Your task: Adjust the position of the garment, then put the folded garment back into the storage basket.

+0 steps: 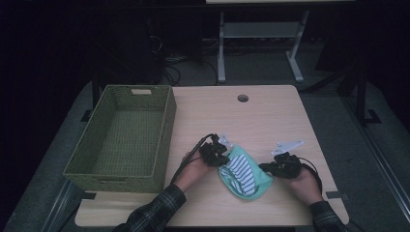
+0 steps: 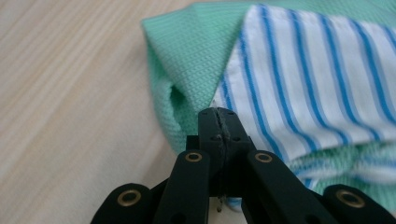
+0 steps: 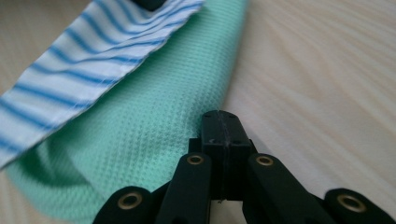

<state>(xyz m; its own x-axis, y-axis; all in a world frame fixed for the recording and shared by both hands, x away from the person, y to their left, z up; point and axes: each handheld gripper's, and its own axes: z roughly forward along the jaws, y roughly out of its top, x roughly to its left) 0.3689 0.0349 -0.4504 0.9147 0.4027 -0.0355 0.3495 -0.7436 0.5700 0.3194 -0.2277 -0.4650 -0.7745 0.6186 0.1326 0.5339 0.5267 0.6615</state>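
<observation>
Cloth (image 1: 244, 175) lying lengthwise toward far table edge, left tool (image 1: 223, 160) and right tool (image 1: 263, 167) pinching it.

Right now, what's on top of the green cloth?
A blue-and-white striped cloth lies on the green cloth, covering its middle. Whatever sits between or beneath them on the table is hidden.

Green cloth (image 1: 258, 181) with striped lining on table (image 1: 270, 121), left gripper (image 1: 223, 160), right gripper (image 1: 265, 167), wicker basket (image 1: 167, 128) left.

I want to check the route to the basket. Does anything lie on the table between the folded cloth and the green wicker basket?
Nothing visible does: bare table separates the cloth from the basket, apart from the left gripper at the cloth's edge.
</observation>
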